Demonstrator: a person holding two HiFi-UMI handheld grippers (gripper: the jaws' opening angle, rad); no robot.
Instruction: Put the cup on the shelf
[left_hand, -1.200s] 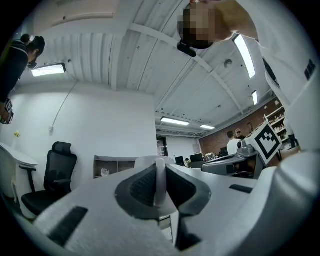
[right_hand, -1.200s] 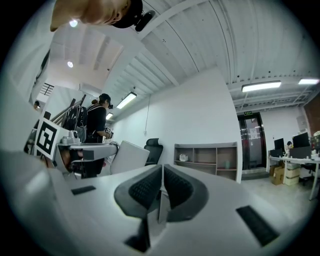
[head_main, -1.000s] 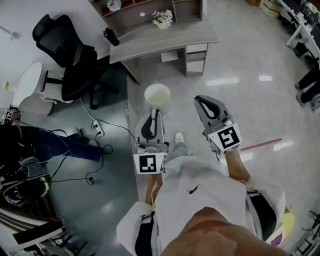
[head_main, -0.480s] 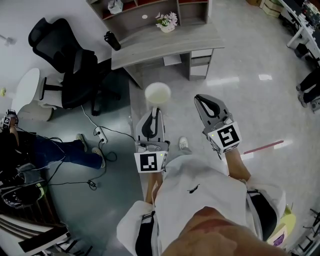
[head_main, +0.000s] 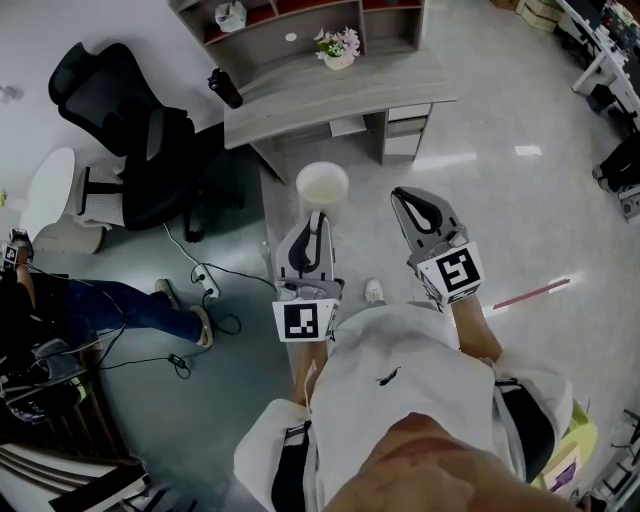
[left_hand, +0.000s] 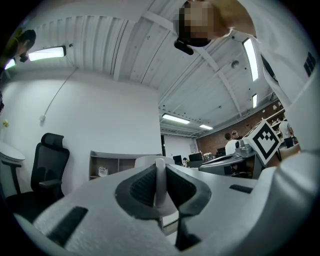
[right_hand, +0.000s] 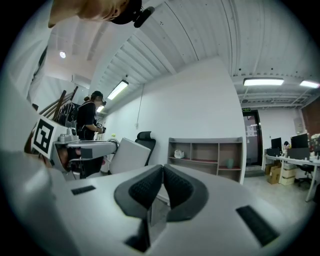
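1. The white cup (head_main: 322, 184) hangs in the air above the floor in front of me, well apart from the shelf (head_main: 262, 30).
2. My left gripper (head_main: 316, 216) is clenched on the cup. In the left gripper view the thin white wall of the cup stands between the two pads.
3. My right gripper (head_main: 402, 197) is just beside it, with the jaws pressed together and nothing between them.
4. The grey desk (head_main: 380, 85) stands in front of the shelf. It carries a small flower pot (head_main: 338, 47) and a black bottle (head_main: 223, 86).
5. A black office chair (head_main: 140, 130) is at the left of the desk.
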